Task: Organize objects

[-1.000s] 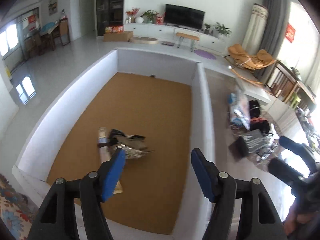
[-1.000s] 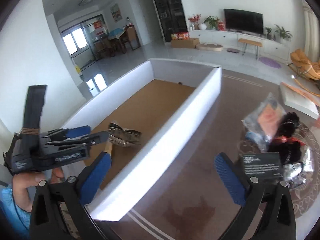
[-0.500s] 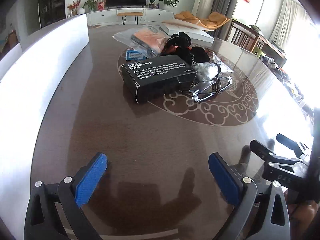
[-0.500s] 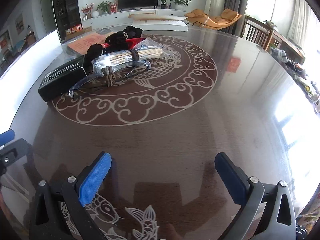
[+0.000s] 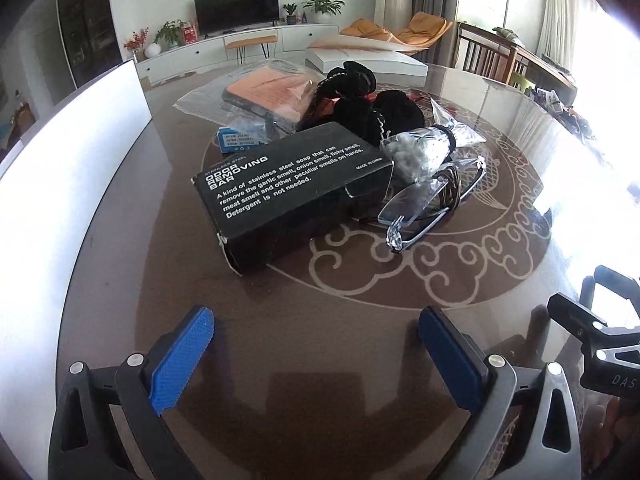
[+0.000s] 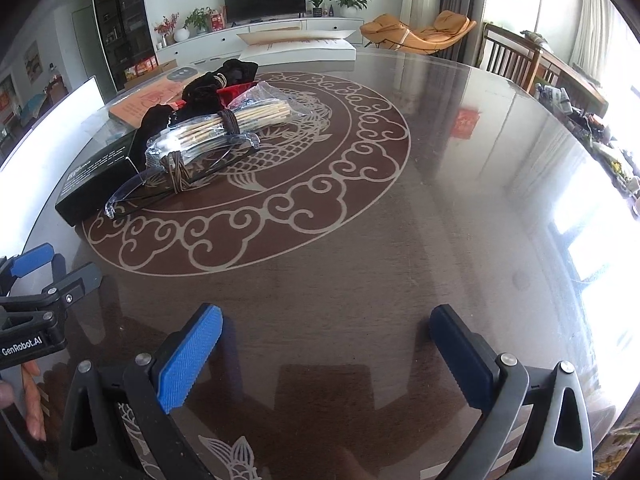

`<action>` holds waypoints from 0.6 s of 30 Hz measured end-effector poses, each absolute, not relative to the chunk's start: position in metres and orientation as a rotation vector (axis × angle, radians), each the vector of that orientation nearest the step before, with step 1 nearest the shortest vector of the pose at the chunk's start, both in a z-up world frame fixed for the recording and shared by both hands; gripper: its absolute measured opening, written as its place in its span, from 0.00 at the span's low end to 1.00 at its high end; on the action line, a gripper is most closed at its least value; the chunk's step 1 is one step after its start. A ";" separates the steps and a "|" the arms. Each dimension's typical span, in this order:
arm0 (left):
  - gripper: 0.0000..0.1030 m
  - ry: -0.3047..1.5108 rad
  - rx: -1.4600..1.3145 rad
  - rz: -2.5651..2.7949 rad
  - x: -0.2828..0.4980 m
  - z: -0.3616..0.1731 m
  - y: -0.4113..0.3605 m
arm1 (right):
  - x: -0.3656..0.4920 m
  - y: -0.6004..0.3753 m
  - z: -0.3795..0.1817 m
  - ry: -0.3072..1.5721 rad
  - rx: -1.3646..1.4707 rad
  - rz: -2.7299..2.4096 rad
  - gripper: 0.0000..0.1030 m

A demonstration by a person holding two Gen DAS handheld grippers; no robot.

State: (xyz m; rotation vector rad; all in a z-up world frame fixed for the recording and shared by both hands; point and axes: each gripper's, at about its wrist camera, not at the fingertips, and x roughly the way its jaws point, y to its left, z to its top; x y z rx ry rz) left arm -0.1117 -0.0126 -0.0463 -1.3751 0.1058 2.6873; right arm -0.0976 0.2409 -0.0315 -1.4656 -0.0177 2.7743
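In the left wrist view, the left gripper (image 5: 316,344) hangs over bare desk (image 5: 360,360), its fingers (image 5: 182,356) wide apart and empty. The black box (image 5: 292,192) lies straight ahead at the near edge of the pile, its long axis slanting from near left to far right. In the right wrist view, the right gripper (image 6: 326,350) is likewise spread and empty, and the same box (image 6: 96,176) sits far off to its left, so the left hand seems nearer.
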 end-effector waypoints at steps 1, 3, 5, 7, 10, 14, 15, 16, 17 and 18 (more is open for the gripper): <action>1.00 0.107 -1.374 2.685 -0.116 -0.046 -0.012 | -0.100 0.242 -0.032 -0.019 -1.466 2.776 1.00; 1.00 0.105 -1.373 2.677 -0.124 -0.047 -0.011 | -0.102 0.244 -0.032 -0.016 -1.464 2.775 1.00; 1.00 0.103 -1.373 2.675 -0.125 -0.046 -0.012 | -0.103 0.244 -0.033 -0.015 -1.461 2.773 1.00; 1.00 0.102 -1.373 2.676 -0.125 -0.046 -0.012 | -0.102 0.243 -0.033 -0.011 -1.458 2.773 1.00; 1.00 0.102 -1.374 2.675 -0.126 -0.046 -0.012 | -0.102 0.242 -0.033 -0.011 -1.456 2.772 1.00; 1.00 0.102 -1.373 2.675 -0.125 -0.046 -0.012 | -0.102 0.242 -0.033 -0.011 -1.454 2.772 1.00; 1.00 0.102 -1.373 2.675 -0.125 -0.046 -0.012 | -0.102 0.242 -0.033 -0.012 -1.455 2.772 1.00; 1.00 0.102 -1.373 2.675 -0.125 -0.046 -0.012 | -0.102 0.242 -0.033 -0.012 -1.454 2.772 1.00; 1.00 0.102 -1.373 2.675 -0.125 -0.046 -0.012 | -0.102 0.242 -0.033 -0.012 -1.454 2.772 1.00; 1.00 0.102 -1.373 2.675 -0.125 -0.046 -0.012 | -0.102 0.242 -0.033 -0.012 -1.454 2.772 1.00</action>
